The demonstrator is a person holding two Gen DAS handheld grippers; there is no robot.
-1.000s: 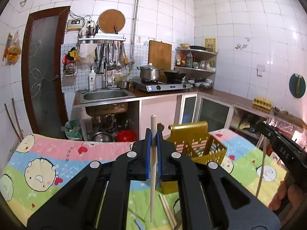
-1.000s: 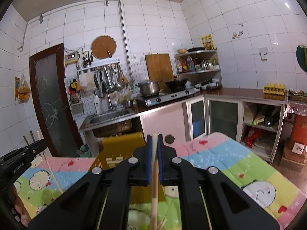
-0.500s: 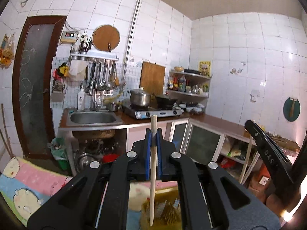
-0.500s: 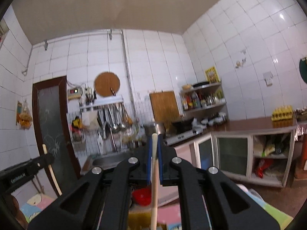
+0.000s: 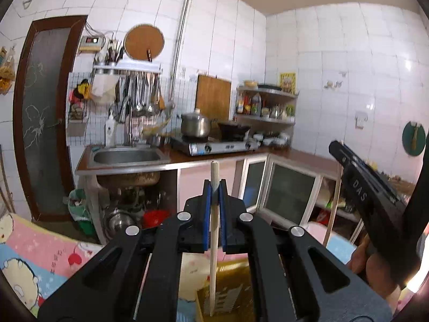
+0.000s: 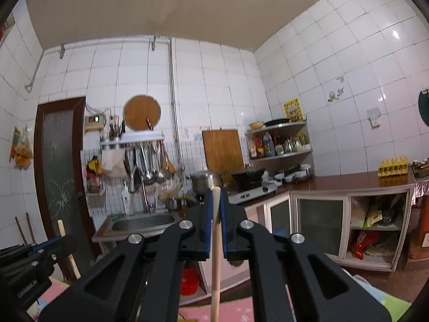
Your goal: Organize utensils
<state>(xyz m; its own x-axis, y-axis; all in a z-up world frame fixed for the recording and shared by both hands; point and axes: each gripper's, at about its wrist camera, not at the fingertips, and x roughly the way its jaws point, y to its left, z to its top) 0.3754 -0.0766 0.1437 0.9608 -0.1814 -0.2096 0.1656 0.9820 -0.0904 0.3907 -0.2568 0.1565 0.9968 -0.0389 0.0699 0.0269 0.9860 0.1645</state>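
My left gripper [image 5: 214, 187] is shut on a wooden chopstick [image 5: 213, 241] that stands upright, its lower end over the yellow slotted basket [image 5: 228, 292] on the cartoon tablecloth [image 5: 40, 249]. My right gripper [image 6: 215, 201] is shut on a second wooden chopstick [image 6: 216, 263], also upright. The right gripper shows in the left wrist view [image 5: 362, 187] at the right, with its chopstick [image 5: 332, 206] hanging down. The left gripper shows in the right wrist view [image 6: 32, 263] at lower left.
Beyond the table are a steel sink [image 5: 126, 158], a stove with a pot [image 5: 194, 126], hanging ladles [image 5: 142, 94] and glass-door cabinets [image 5: 289, 196]. A dark door [image 5: 43, 123] is at the left.
Both grippers have risen and tilted upward with their chopsticks. The table and the yellow basket have dropped to the bottom of the left view and almost out of the right view.
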